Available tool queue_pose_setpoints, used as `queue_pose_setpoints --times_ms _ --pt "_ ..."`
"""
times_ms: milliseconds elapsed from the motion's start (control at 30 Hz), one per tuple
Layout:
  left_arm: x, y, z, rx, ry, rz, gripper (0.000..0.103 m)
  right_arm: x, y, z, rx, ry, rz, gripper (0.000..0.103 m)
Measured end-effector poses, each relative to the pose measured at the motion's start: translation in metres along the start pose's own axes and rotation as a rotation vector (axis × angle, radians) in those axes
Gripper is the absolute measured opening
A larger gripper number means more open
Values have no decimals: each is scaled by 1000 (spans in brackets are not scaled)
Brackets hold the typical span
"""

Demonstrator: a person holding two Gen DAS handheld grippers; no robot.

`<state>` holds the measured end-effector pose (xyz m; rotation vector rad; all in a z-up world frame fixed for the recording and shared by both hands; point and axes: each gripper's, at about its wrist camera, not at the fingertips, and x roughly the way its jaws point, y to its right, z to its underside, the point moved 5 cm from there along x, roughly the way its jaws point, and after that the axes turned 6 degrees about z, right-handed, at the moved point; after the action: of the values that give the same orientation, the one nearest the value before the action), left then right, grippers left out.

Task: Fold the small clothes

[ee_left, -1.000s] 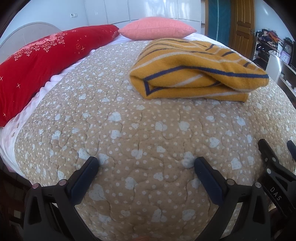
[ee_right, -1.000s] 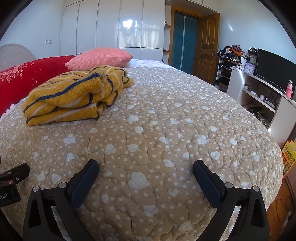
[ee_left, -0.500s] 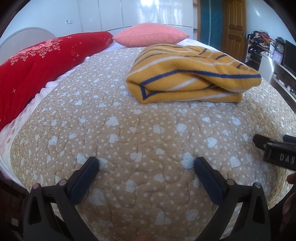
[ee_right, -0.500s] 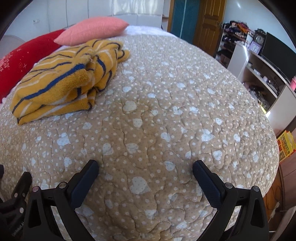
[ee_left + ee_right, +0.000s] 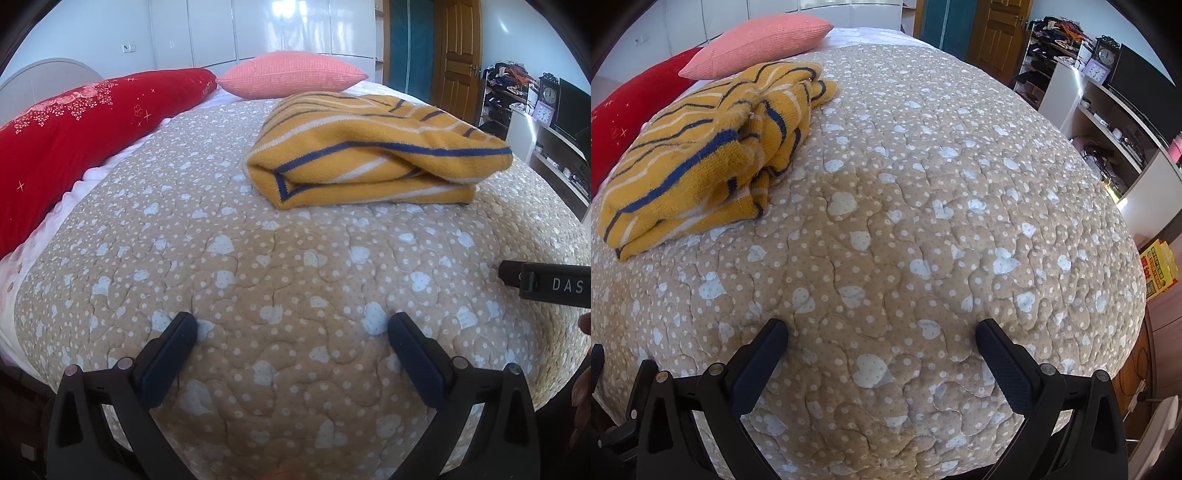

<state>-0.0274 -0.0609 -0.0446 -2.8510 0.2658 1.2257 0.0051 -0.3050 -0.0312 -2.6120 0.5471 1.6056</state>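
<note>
A yellow knitted garment with blue and white stripes (image 5: 373, 155) lies folded in a bundle on the bed's beige quilt (image 5: 258, 266), far ahead of both grippers. In the right wrist view it (image 5: 701, 158) lies at the upper left. My left gripper (image 5: 291, 332) is open and empty, low over the quilt near the foot of the bed. My right gripper (image 5: 881, 332) is open and empty too, to the right of the left one. Part of the right gripper's body, marked DAS (image 5: 546, 284), shows at the right edge of the left wrist view.
A red pillow (image 5: 74, 125) and a pink pillow (image 5: 291, 74) lie at the head of the bed. A white shelf unit with clocks and a dark screen (image 5: 1115, 85) stands to the right. A wooden door (image 5: 458, 55) is beyond. A yellow box (image 5: 1158, 266) sits on the floor.
Both grippers have tilted and shifted a little over the quilt, staying open. The right gripper's body now lies level at the right edge of the left wrist view. The garment has not moved.
</note>
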Motion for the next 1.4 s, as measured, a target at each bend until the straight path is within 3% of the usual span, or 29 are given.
queue_pose_setpoints --times_ms 167,433,600,933,1400 --pt "-2 1 2 0 9 7 103 -7 0 12 10 52 -13 103" --pt "-3 1 1 -5 8 8 103 -16 0 30 0 205 -19 103" --pt "-1 1 -1 -21 -36 -3 103 -20 0 40 -8 270 -30 103" --pt "3 1 -6 -37 -123 -15 103 -21 2 40 -3 261 -70 103" --pt "5 -1 -7 -38 -136 -24 103 -22 2 43 0 293 -76 103"
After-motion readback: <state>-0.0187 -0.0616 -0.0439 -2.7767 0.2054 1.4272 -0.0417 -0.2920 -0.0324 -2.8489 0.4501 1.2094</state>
